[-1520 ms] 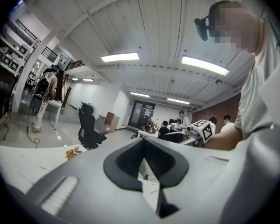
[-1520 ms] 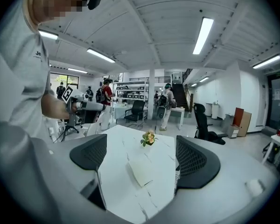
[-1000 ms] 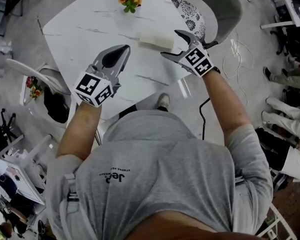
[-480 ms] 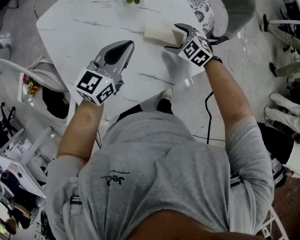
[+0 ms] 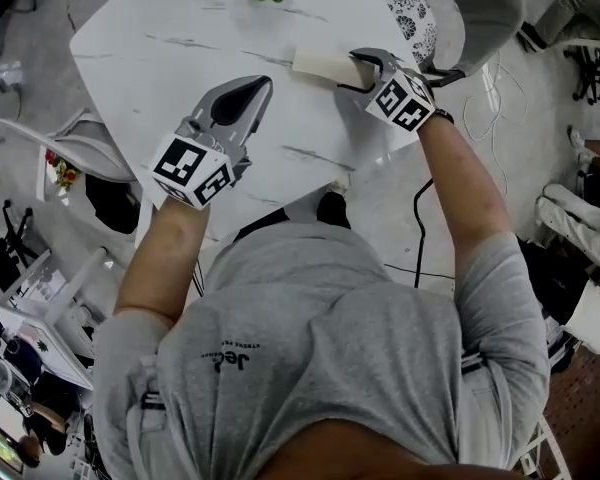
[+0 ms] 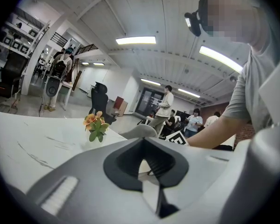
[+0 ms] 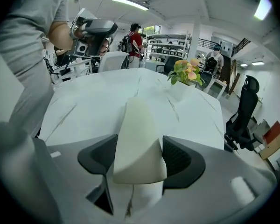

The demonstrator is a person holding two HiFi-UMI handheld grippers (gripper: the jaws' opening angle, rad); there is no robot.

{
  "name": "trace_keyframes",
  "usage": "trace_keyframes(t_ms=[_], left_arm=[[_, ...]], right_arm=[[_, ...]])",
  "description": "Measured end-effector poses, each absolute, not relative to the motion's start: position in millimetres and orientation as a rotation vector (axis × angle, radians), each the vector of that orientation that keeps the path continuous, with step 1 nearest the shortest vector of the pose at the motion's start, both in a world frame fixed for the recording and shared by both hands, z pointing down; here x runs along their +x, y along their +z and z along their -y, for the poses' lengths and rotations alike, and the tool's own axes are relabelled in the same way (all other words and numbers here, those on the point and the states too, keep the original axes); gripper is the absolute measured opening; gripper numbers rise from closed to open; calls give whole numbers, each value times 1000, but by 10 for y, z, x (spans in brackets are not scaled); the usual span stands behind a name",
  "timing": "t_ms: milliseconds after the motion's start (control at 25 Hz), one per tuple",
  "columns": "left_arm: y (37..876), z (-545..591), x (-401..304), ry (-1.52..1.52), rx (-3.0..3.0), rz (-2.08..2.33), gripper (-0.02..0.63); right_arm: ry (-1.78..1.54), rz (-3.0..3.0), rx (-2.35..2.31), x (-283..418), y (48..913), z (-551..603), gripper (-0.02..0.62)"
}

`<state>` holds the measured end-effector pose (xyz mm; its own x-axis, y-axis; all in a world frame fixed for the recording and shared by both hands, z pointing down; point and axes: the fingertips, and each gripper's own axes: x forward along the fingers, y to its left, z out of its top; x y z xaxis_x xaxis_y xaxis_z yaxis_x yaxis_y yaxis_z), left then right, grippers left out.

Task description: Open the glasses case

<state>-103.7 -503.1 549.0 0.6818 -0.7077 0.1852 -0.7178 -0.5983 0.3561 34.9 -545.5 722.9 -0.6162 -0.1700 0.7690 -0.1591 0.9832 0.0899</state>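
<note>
Right gripper point(image 5: 360, 70) lowered, jaws just closed onto glasses case point(image 7: 137, 139), left gripper point(image 5: 250, 88) clenched, marble table point(image 5: 160, 38), office point(image 6: 126, 80)

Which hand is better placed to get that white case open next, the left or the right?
Probably the right. The right tool has the glasses case between its jaws, which have just been closing onto it. The left tool is shut and hovers over the table, away from the case.

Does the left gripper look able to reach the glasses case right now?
Probably yes: only bare table lies between the left gripper and the glasses case. The right gripper, jaws just closing on one end, leaves the rest free. The left's jaws are shut, though.
</note>
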Motion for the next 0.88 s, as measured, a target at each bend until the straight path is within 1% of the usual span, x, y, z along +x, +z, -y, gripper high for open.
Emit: trace_keyframes(t_ms=[600, 880], left_arm=[[5417, 5102, -1029, 25, 2497, 1119, 49], [5409, 5118, -995, 23, 2500, 1117, 49]], right_arm=[[-6, 2286, 188, 319, 6982, 5512, 253], [-5, 2333, 219, 313, 6843, 5584, 189]])
